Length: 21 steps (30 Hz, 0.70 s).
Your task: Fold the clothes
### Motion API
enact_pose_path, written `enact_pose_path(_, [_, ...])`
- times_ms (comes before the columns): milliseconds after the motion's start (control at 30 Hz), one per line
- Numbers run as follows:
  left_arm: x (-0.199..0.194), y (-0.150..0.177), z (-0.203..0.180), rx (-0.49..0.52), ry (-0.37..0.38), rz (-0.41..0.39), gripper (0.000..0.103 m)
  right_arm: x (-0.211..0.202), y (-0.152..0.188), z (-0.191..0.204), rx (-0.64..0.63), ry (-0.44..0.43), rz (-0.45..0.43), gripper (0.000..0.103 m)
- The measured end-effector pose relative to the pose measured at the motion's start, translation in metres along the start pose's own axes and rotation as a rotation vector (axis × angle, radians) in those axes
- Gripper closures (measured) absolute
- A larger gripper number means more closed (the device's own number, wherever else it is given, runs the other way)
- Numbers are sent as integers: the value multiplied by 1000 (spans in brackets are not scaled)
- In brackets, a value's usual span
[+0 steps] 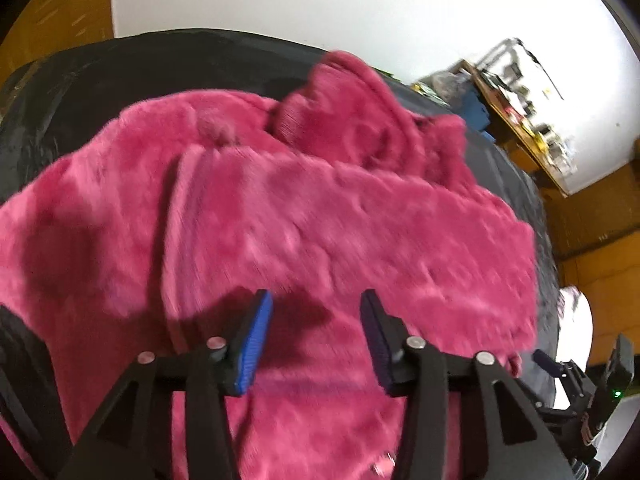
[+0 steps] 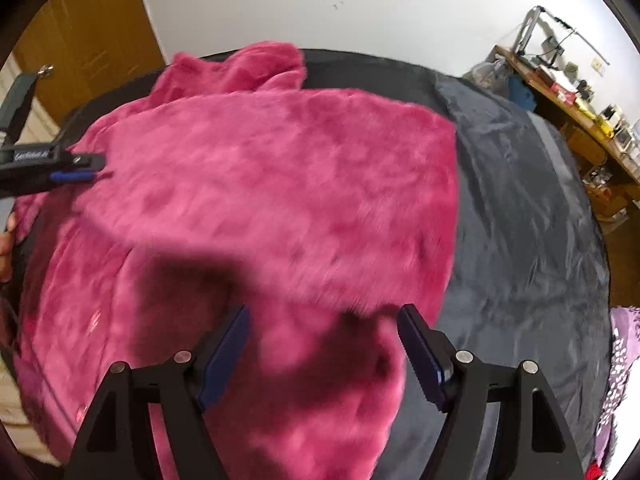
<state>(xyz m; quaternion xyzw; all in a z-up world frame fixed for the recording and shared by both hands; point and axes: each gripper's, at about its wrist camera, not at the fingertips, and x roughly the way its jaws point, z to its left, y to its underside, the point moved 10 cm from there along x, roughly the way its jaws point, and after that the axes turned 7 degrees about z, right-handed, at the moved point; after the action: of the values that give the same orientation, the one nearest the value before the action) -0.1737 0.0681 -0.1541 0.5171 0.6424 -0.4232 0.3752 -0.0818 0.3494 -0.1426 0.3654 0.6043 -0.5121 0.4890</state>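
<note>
A fluffy pink fleece garment (image 1: 320,220) lies spread on a dark grey cover (image 1: 80,92), with a folded layer across its middle and a bunched part at the far end. My left gripper (image 1: 316,298) hovers over the garment's near part, its blue pads apart and nothing between them. In the right wrist view the same garment (image 2: 280,180) fills the left and centre. My right gripper (image 2: 324,312) stands open over its near right edge, gripping nothing. The left gripper (image 2: 76,168) also shows at that view's left edge, over the garment's side.
The grey cover (image 2: 520,220) lies bare to the right of the garment. A cluttered wooden desk (image 2: 560,92) stands along the white wall at the far right. A purple patterned cloth (image 2: 624,344) lies at the right edge. A wooden door (image 2: 92,40) is at the far left.
</note>
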Motion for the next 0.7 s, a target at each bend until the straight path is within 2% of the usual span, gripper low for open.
enact_pose_path(167, [-3,51,-11,5,24,67,45,1,56,24,-42,-42,60,26])
enact_pose_path(300, [1,102,-17,-6,9,126,45,12,89,31,-78,-54,103,26])
enact_pose_path(433, [6,145,-19,6,-21,143,45,13,114,34,-96,-48,106,26])
enact_pose_path(533, [11,166,-20,20,-68,130,45,16,131,35,-136,-24,107,23])
enact_pose_path(667, [10,172,-23,36,-104,55,43,18,136,36,-152,-13,53,17])
enact_pose_path(700, [9,173,-23,37,-111,37,43,20,137,36,-156,-10,46,12])
